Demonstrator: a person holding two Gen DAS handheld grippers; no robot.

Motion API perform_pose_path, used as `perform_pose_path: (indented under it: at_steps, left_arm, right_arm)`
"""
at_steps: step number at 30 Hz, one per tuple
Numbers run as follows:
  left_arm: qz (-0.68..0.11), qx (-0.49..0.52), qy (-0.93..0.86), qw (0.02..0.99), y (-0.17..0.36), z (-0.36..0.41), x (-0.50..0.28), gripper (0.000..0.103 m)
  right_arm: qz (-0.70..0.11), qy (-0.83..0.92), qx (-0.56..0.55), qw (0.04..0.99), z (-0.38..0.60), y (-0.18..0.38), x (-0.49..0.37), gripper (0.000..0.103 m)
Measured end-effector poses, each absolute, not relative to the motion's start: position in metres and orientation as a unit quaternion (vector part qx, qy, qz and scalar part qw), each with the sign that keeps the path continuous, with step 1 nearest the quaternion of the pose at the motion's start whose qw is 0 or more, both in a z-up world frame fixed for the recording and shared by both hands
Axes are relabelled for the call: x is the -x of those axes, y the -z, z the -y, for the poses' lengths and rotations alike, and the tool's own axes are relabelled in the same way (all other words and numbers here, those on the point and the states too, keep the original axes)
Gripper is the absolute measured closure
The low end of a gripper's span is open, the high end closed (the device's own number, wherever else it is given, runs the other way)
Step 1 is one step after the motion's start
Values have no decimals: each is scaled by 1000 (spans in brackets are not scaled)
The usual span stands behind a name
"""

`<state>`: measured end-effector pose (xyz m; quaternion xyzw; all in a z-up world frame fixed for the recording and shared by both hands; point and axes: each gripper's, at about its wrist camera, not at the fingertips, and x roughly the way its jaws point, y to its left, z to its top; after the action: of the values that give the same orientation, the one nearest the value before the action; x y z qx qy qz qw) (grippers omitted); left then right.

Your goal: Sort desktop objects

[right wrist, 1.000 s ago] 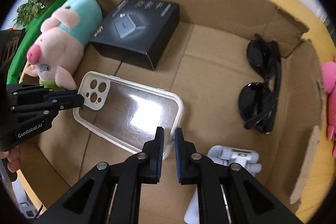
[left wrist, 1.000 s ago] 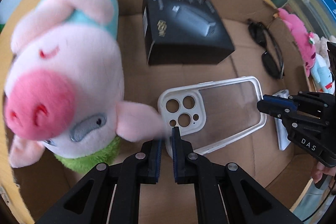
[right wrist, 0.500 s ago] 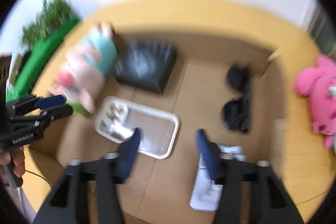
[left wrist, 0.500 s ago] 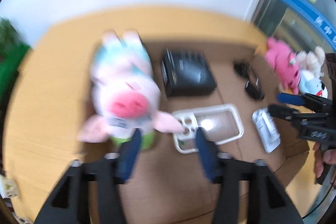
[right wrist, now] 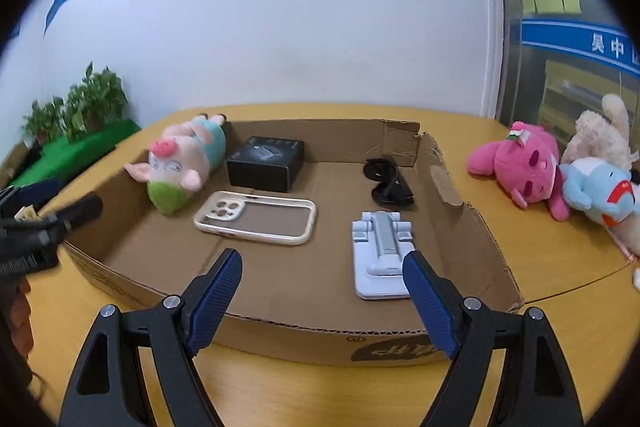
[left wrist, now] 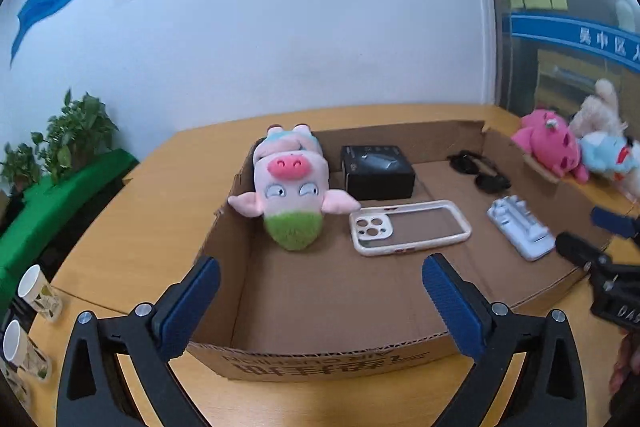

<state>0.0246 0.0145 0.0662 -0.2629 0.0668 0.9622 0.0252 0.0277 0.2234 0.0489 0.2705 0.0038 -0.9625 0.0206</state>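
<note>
At the table's left edge stand two paper cups [left wrist: 34, 291], and beyond that edge are green plants [left wrist: 76, 135]. The left gripper [left wrist: 320, 291] hangs above the near wall of a shallow cardboard box [left wrist: 332, 351] that sits in the middle of the table [left wrist: 152, 203]; its blue-padded fingers [left wrist: 192, 303] are spread wide and hold nothing.

Inside the box, at the left wall, a plush pig [left wrist: 290, 183] lies on its back with its snout up and its green tuft toward the near side. Just right of it, against the far wall, sits a black carton [left wrist: 378, 171]. In front of that carton a clear phone case [left wrist: 408, 227] lies flat on the box floor, its camera cutouts toward the pig, one ear of which nearly touches it. Further right a white folding stand [right wrist: 382, 251] lies flat near the box's right side, with black sunglasses [right wrist: 386, 183] behind it toward the far right corner.

The right gripper [right wrist: 326, 299] hovers over the near wall of the box in front of the stand, fingers [right wrist: 430, 303] wide apart and empty. On the table's right edge, outside the box, a pink plush toy [right wrist: 524, 163], a cream plush toy [right wrist: 600, 135] and a pale blue plush toy [right wrist: 596, 191] lie huddled together.
</note>
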Motion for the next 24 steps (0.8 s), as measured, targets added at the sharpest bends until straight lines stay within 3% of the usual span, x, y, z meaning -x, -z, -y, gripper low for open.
perform_pose_path:
  at_steps: [8,24]
  left_arm:
    - [-35,240,-970,8,-25,-24,-21,0]
    - [-34,234,-972,11,-25,-23,-20,0]
  right_arm:
    - [3,966,-258,4,-228,-25,-31,19]
    - [5,973,-231,-18,-226,-20,-37,12]
